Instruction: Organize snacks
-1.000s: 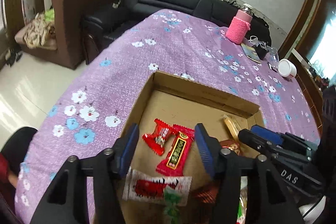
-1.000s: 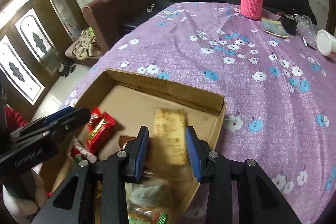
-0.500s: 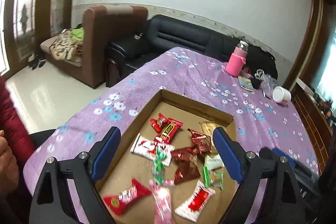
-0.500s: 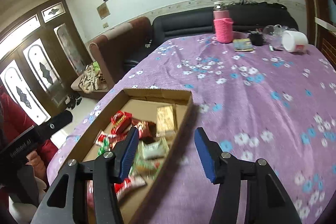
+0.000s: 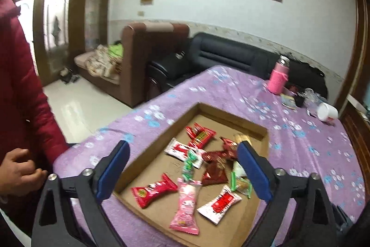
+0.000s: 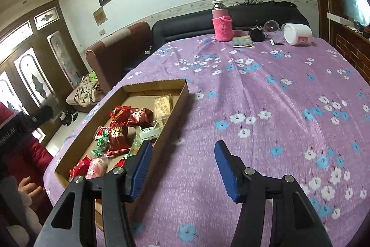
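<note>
Many wrapped snacks (image 5: 198, 168) lie loose in the shallow cardboard box (image 5: 231, 118) on the purple flowered desk (image 5: 300, 131) in the left wrist view — red, pink, green and white packets. The left gripper (image 5: 182, 170) hangs above the box, its jaws opening wide with nothing clamped between them. A hand (image 5: 17, 168) below a red sleeve (image 5: 23, 89) shows at the left edge.

From the right wrist view, the box (image 6: 175, 108) sits left of the right gripper (image 6: 182, 166), whose jaws stand apart and empty over bare cloth. At the desk's far end stand a pink bottle (image 6: 222, 24) and a tipped white cup (image 6: 298, 34).
</note>
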`<state>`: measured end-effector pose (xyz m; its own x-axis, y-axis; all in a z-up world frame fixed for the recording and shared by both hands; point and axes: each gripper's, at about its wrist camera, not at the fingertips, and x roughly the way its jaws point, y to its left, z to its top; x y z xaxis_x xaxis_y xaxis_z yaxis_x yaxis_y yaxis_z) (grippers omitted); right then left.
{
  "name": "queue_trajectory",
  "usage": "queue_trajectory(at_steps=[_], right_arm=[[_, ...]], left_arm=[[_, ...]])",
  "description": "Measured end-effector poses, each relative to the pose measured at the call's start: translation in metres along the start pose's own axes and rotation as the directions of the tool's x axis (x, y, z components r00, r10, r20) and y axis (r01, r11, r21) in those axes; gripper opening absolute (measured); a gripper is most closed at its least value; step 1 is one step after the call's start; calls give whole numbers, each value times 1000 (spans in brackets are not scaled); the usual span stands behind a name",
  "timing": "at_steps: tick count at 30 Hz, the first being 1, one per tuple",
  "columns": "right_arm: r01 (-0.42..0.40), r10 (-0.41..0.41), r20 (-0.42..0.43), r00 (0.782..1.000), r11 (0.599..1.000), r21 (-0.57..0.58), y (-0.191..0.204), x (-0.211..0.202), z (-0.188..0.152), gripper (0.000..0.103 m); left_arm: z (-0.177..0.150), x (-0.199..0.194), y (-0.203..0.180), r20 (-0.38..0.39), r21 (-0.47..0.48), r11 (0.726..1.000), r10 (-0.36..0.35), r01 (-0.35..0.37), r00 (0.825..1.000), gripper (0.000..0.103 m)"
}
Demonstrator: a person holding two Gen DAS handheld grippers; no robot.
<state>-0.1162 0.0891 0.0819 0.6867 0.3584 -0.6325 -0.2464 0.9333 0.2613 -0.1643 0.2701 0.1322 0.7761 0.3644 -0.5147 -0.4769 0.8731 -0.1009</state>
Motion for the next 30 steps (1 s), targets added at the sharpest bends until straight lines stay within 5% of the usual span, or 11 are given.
queue_trajectory(at_steps=[5,15,20,30], right_arm=[[17,-17,5,1000,1000,-9,5,-4,-8,61],[1,0,27,1000,999,-47,23,-20,-10,62],[4,-2,37,999,998,-67,24,-27,-11,66],[26,-21,82,996,998,-53,12,-43,-7,70]], left_arm=[[2,-26,6,86,10,1000,18,-19,996,103],[12,-40,18,81,-11,1000,5,-4,997,103],[5,-30,1,17,34,999,-16,16,1000,103],[-6,-46,-26,40,96,994,-55,51,998,103]])
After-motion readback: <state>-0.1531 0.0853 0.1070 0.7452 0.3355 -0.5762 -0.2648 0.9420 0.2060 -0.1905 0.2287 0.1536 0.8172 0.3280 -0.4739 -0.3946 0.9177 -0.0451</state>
